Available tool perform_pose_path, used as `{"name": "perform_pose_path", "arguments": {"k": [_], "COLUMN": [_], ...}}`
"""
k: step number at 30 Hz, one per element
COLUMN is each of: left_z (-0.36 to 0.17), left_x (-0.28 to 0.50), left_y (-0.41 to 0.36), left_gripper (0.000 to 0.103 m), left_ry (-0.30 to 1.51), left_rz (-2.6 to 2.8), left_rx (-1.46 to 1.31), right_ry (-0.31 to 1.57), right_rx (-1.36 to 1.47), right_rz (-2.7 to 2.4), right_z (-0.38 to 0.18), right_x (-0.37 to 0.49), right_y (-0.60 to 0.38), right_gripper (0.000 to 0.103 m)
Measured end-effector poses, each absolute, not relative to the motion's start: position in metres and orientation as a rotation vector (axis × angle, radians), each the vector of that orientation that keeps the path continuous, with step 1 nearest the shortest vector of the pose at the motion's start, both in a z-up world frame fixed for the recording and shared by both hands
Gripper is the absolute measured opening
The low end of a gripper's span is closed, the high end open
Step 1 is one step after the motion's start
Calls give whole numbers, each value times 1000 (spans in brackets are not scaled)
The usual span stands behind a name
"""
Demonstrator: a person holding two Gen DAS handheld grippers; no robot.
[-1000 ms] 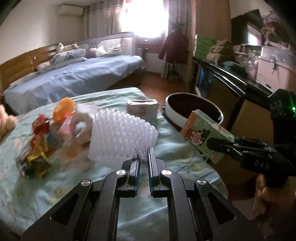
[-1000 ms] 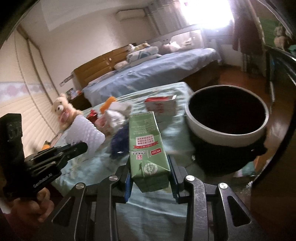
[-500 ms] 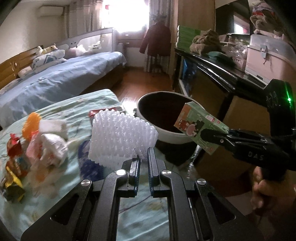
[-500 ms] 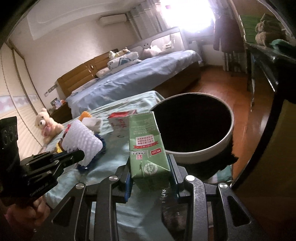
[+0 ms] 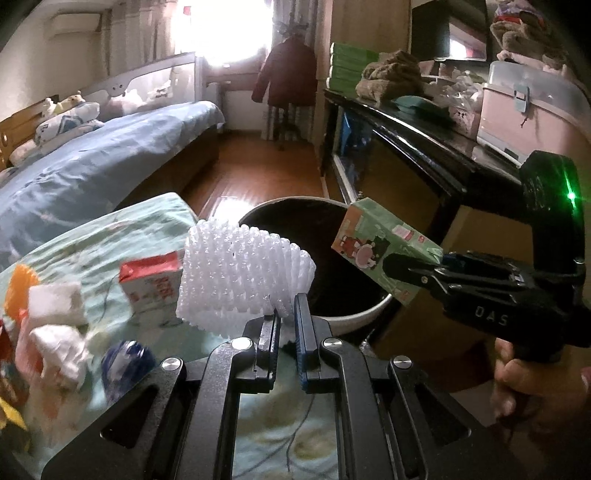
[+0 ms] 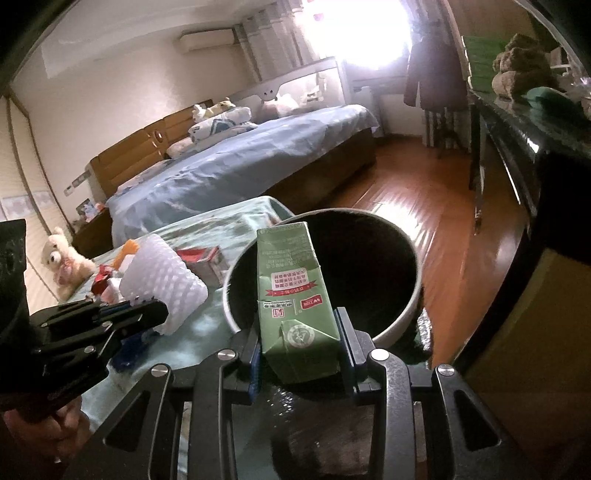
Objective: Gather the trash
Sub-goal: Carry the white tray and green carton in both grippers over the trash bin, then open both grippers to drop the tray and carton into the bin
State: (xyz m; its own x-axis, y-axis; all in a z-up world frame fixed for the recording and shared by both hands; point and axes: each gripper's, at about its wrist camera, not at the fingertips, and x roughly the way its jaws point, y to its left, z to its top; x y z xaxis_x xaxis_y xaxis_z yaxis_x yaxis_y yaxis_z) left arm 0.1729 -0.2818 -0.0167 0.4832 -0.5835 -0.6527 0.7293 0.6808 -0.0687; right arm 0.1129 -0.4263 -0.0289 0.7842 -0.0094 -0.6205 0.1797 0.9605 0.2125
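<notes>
Right wrist view: right gripper (image 6: 301, 345) jaws clamped on green milk carton (image 6: 293, 299), over rim of white round bin (image 6: 400, 317). Left gripper (image 5: 284, 328) jaws pinch white foam net sleeve (image 5: 240, 277) beside bin. Centre both over opening before release.

Blue-sheeted bed (image 6: 236, 162) with wooden headboard (image 6: 147, 151), pillows stacked at head. Teddy bear (image 6: 64, 260) at left. Dark coat (image 5: 290, 72) hanging by bright window (image 5: 221, 29). Pink storage box (image 5: 532, 107) on black sideboard (image 5: 436, 147). Wood floor (image 6: 424, 199).
</notes>
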Motion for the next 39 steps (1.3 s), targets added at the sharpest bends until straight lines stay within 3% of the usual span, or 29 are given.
{"name": "perform_pose_path", "arguments": {"k": [23,24,26,27,28,31,37,39], "left_z": [-33,-33,-34,-33,-32,-31,-31,-31], "left_x": [219,219,221,221,221,221,212,208], "left_y": [-338,-339,-339,-337,-334,-324,-298,-290], "left_gripper": [7,12,32,49,59,60,64,65], "left_ry": [794,797,808,802,791,781,765,760], "left_rz": [-872,-869,-862,-853,-840,-818,-763,-747], "left_rx": [241,241,239,234,227,207,173,164], "right_ry": [715,717,723,728,730,738,726,719], "right_rx": [267,266,269,271,275,303,327,332], "right_rz": [-164,-167,-168,-171,-176,-178,-169,-154], "right_z": [-40,-40,-42,-43,-44,-47,-47,-46], "right_x": [159,161,164,165,166,166,160,158], "right_y": [-462,-463,-465,-466,-467,-471,-466,-460], "right_gripper": [34,34,35,36,36,38,54,68]}}
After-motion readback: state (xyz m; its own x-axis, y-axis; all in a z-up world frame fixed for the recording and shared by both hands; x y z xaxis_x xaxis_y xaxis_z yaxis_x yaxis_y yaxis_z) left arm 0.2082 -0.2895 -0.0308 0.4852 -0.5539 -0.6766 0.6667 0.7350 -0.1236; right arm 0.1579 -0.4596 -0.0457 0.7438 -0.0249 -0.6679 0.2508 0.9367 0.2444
